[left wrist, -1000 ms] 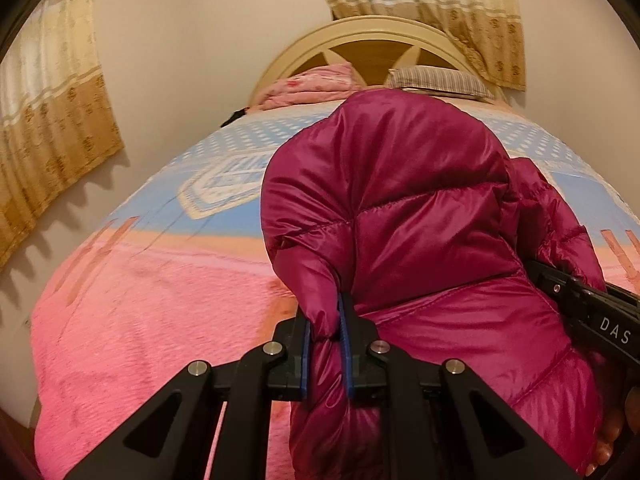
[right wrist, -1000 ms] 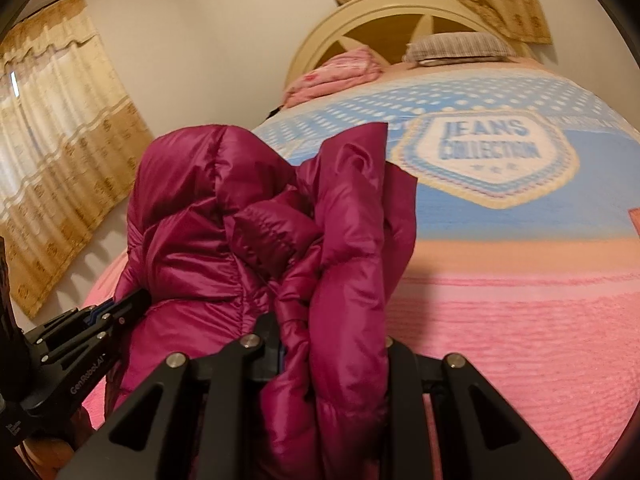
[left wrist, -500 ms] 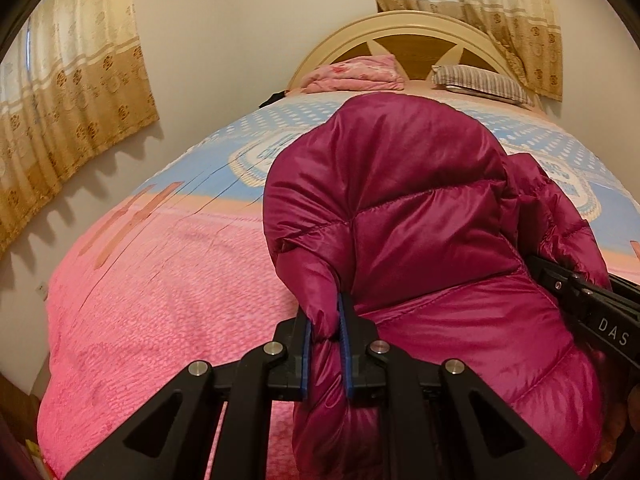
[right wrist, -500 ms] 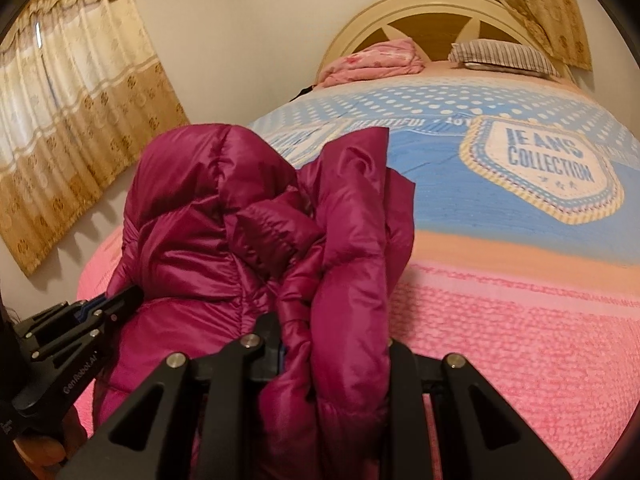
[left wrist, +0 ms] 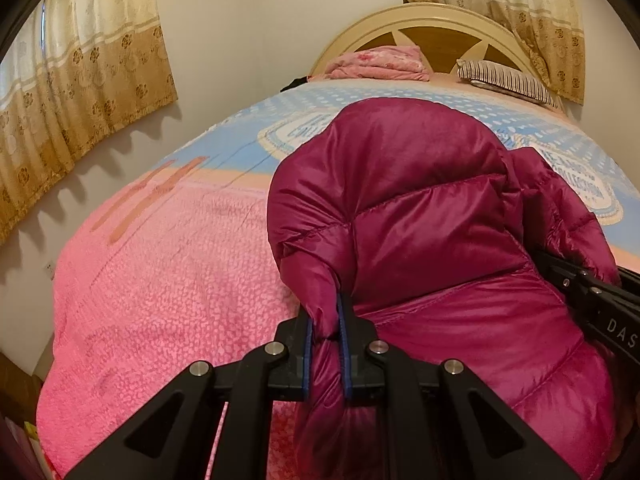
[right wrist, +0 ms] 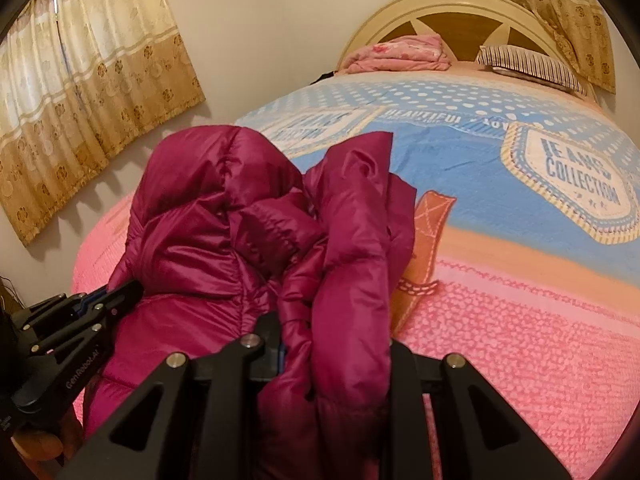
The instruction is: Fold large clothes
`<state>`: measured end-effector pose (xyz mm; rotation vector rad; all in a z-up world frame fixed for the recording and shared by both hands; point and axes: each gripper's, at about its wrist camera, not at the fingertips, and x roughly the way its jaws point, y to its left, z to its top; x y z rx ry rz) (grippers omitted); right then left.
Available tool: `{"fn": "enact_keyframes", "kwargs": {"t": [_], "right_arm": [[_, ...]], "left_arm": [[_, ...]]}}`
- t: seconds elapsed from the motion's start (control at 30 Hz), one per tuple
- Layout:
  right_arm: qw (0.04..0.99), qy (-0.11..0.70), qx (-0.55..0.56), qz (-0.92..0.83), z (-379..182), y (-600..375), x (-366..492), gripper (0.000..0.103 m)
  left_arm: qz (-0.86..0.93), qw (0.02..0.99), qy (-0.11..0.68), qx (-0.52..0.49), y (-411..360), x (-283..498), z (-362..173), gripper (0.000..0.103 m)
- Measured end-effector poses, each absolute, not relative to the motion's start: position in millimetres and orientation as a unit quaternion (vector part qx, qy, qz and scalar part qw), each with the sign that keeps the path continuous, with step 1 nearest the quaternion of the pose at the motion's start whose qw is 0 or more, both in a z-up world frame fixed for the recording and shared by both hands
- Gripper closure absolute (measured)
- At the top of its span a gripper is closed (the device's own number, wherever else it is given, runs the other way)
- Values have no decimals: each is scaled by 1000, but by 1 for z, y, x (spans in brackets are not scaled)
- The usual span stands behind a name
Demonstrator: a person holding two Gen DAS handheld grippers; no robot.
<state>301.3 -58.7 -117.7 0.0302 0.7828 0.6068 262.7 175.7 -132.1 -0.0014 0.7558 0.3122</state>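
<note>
In the left wrist view, gold patterned curtains point(left wrist: 80, 92) hung at the far left against a cream wall, and below them spread the bed's coverlet point(left wrist: 160, 288), pink and nubbly near the camera and pale blue with printed badges farther back. At the bottom centre the left gripper point(left wrist: 325, 336) had its two blue-padded black fingers clenched on a thin fold of the glossy magenta quilted puffer jacket point(left wrist: 420, 240), which bulged up and to the right of the fingers, held above the pink end of the coverlet. At that view's right edge the black body of the right gripper point(left wrist: 592, 304) pressed against the jacket's side. Far behind, a folded pink blanket point(left wrist: 380, 65) and a striped pillow point(left wrist: 508, 80) lay before the cream arched headboard point(left wrist: 432, 20). The right wrist view showed what the first could not: the left gripper point(right wrist: 116, 294) seen from outside at the lower left, its tips buried in the jacket's point(right wrist: 224, 232) hem, and a loose flap standing up at the centre. The right gripper point(right wrist: 332, 356) gripped a thick bunch of magenta fabric that hid the inner faces of its fingers, so the jaws stood fairly wide yet clamped on the cloth. To the right, this view alone read the badge lettered "JEANS COLLECTION" point(right wrist: 576, 180) clearly, with an orange stitched strap print beside the jacket.
</note>
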Motion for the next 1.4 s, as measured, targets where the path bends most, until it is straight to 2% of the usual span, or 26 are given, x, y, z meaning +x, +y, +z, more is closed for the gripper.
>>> {"fn": "enact_keyframes", "kwargs": {"t": [0.43, 1.07, 1.13, 1.2, 1.23, 1.27, 1.3, 1.33, 1.4], "right_arm": [[879, 386, -3, 278, -127, -50, 305, 79], [879, 392, -1, 272, -130, -49, 306, 76], [879, 394, -3, 270, -131, -49, 306, 73], [879, 395, -8, 266, -129, -48, 305, 64], [882, 393, -11, 260, -126, -50, 303, 54], [884, 391, -11, 255, -121, -52, 301, 50], [887, 385, -7, 255, -115, -57, 296, 44], [889, 380, -5, 257, -109, -60, 292, 39], [895, 369, -10, 250, -98, -65, 283, 38]], "left_arm": [[153, 918, 367, -6, 182, 264, -146, 92], [157, 916, 369, 1, 183, 264, -149, 80], [158, 915, 370, 3, 183, 264, -149, 79], [167, 913, 371, 4, 183, 261, -145, 73], [175, 913, 370, 2, 184, 258, -141, 65], [189, 913, 361, -3, 187, 252, -133, 51], [197, 915, 352, -5, 188, 247, -126, 44], [207, 921, 330, -8, 189, 236, -113, 32], [214, 931, 294, -10, 189, 216, -92, 23]]}}
